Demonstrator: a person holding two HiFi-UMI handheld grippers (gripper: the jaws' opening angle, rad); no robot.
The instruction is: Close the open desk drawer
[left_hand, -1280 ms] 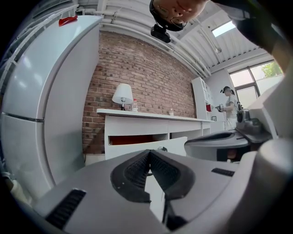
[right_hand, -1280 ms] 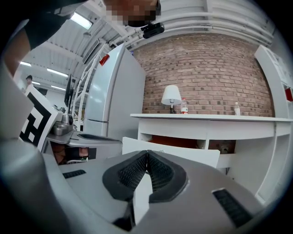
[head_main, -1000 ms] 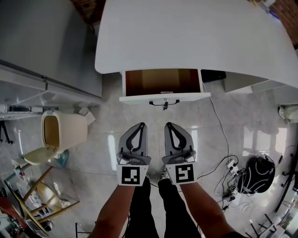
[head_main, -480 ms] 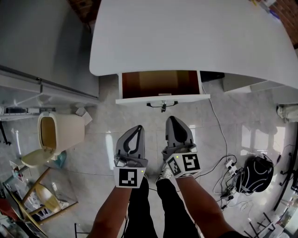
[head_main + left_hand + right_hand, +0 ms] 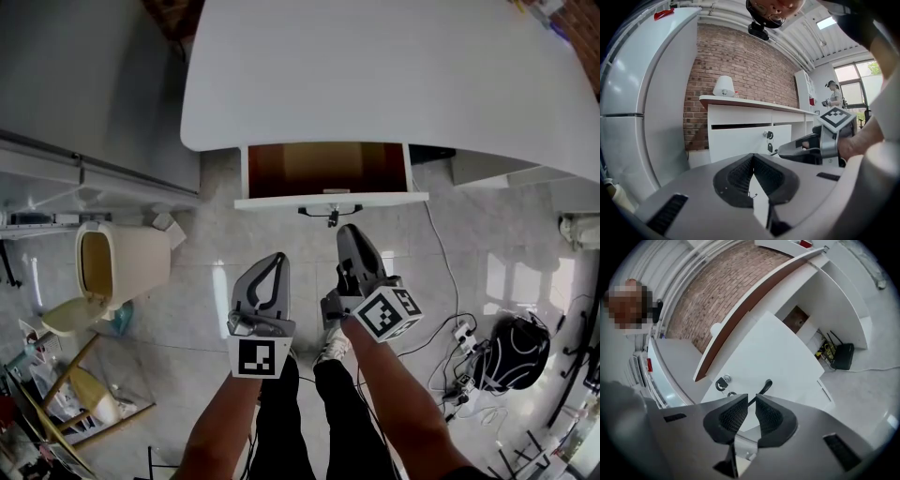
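Observation:
The white desk (image 5: 394, 66) has its drawer (image 5: 323, 169) pulled out, brown inside showing. The drawer's white front (image 5: 281, 200) carries a black handle (image 5: 330, 210). My right gripper (image 5: 344, 229) is rolled on its side just short of that handle, its jaws a narrow gap apart and holding nothing. In the right gripper view the handle (image 5: 764, 387) and a key lock (image 5: 723, 382) show beyond the right gripper (image 5: 751, 399). My left gripper (image 5: 279, 256) hangs lower and to the left, shut and empty. The left gripper (image 5: 752, 157) faces the drawer front (image 5: 740, 140).
A beige bin (image 5: 117, 262) stands on the tiled floor at left, below a grey appliance (image 5: 84, 84). Cables and a power strip (image 5: 464, 333) lie at right beside a black bag (image 5: 520, 352). The person's legs and a shoe (image 5: 330, 347) are below the grippers.
My right gripper has rolled onto its side and moved forward, closer to the drawer handle. The left gripper has barely shifted. The drawer stays open as before.

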